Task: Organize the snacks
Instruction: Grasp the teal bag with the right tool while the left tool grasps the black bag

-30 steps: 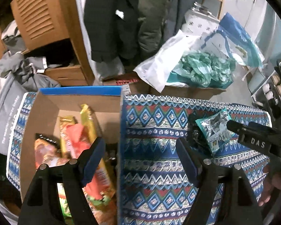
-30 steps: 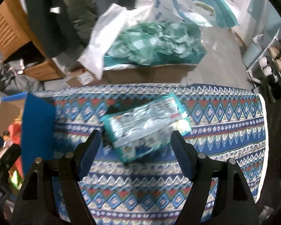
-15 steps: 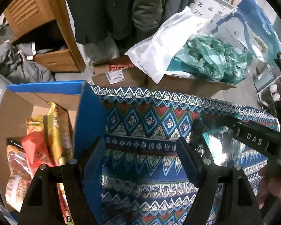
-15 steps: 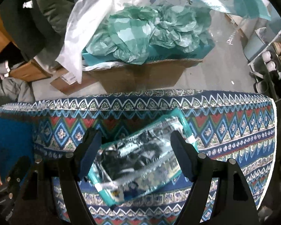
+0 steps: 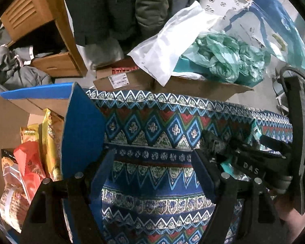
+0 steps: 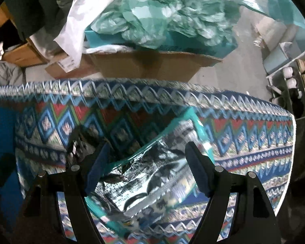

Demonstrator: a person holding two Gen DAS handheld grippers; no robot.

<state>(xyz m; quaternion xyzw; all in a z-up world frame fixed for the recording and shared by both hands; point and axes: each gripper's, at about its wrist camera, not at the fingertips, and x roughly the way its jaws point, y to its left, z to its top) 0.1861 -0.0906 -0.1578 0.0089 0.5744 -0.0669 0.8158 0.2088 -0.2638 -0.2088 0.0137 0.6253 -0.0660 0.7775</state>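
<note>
- The right gripper [image 6: 147,162] points steeply down at a teal-edged, silvery foil snack packet [image 6: 152,174] lying flat on the patterned blue, red and white woven tablecloth [image 6: 244,134]; its jaws stand apart on either side of the packet, and the blurred view does not settle whether the pads touch it.
- A smaller dark crinkled wrapper [image 6: 79,142] lies on the cloth just left of that packet.
- The left gripper [image 5: 152,162] hangs with its jaws spread wide and nothing between them, over bare cloth just beside the blue-sided cardboard box [image 5: 81,126].
- The box's near blue wall stands almost against the left finger, so little room is left on that side; between the box and the packet the cloth lies bare.
- Inside the box, yellow, orange and red snack bags [image 5: 34,152] stand upright, packed together.
- The far table edge, marked by a white zigzag border [image 5: 172,99], runs across both views; the cloth's right edge falls away close to the packet.
- Beyond the table sits a brown cardboard carton [image 6: 148,65] heaped with crumpled green tissue paper [image 6: 162,14] and a white plastic bag [image 5: 172,46].
- Dark coats [image 5: 116,10] hang behind, beside a wooden cabinet [image 5: 30,16].
</note>
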